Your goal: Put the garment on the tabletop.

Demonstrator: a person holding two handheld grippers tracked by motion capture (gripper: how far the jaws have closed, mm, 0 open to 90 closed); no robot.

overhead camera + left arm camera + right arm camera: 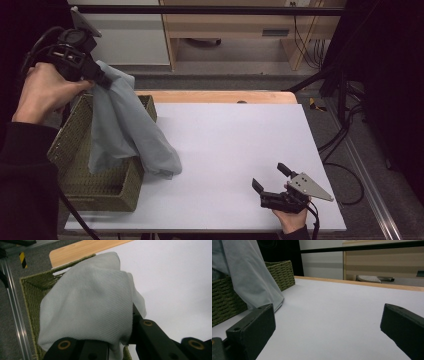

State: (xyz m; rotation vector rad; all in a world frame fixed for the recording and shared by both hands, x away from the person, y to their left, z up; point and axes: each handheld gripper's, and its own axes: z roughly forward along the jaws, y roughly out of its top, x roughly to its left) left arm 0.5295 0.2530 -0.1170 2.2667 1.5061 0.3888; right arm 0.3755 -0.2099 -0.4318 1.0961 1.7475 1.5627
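Observation:
A pale grey-blue cloth [125, 125] hangs from my left gripper [102, 79], which is raised above a green woven basket [107, 192] at the table's left. The jaws are shut on the cloth's top; its lower end drapes over the basket's right wall onto the table. In the left gripper view the bunched cloth [92, 302] covers the jaws, with the basket [31, 287] below. My right gripper [272, 177] rests low near the table's front right, open with nothing between its jaws. Its own view shows the hanging cloth [249, 275] and basket [282, 272] at the left.
The white table top [235, 145] stretches between basket and right gripper, with a wooden strip [220, 96] along its far edge. Behind stand wooden furniture [235, 30] and cables [345, 130] on the floor at the right.

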